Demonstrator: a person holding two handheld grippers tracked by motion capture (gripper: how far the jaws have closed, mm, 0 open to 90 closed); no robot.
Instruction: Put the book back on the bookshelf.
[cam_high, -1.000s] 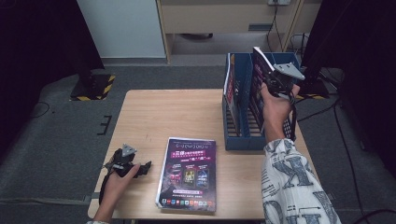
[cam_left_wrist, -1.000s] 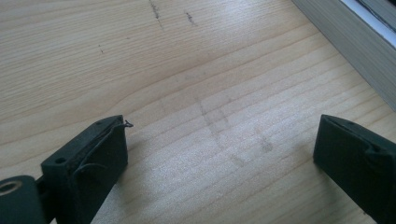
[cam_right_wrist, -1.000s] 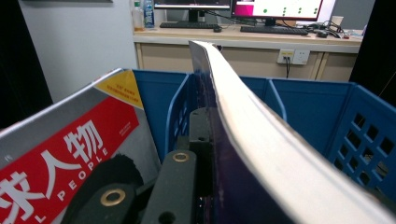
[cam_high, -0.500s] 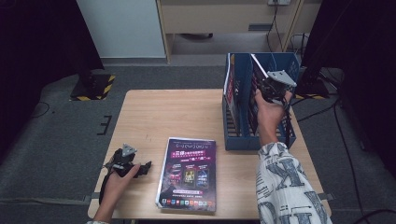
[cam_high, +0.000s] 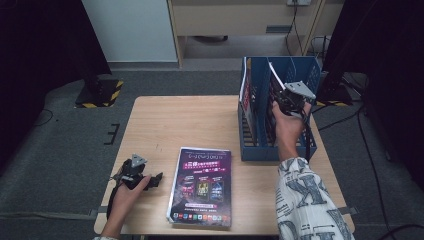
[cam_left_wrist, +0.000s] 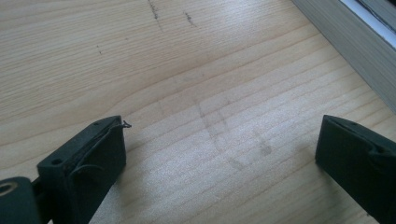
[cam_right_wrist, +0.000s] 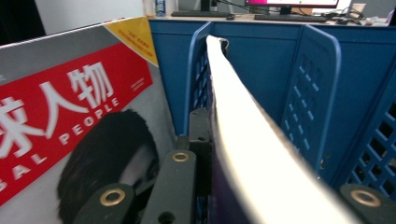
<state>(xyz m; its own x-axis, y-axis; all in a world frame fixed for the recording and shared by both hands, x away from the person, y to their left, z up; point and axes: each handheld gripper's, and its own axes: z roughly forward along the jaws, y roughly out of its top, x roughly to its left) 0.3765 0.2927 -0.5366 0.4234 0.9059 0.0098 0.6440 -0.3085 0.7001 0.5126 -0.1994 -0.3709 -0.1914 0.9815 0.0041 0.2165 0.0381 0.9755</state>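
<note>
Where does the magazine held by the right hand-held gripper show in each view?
High view: the held magazine leans at upper right, in the blue file rack, at the right hand-held gripper.
Left gripper view: not in it.
Right gripper view: its white page edge runs up the centre.
Shared landmark: the blue file rack.

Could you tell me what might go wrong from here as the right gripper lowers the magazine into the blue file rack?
The held magazine leans tilted across a divider of the blue rack, so it could catch on that wall or bend rather than slide into its slot. The right gripper pinches it by one edge, so the pages may sag or slip. The red-covered magazine stands right beside the gripper and could get nudged.
</note>
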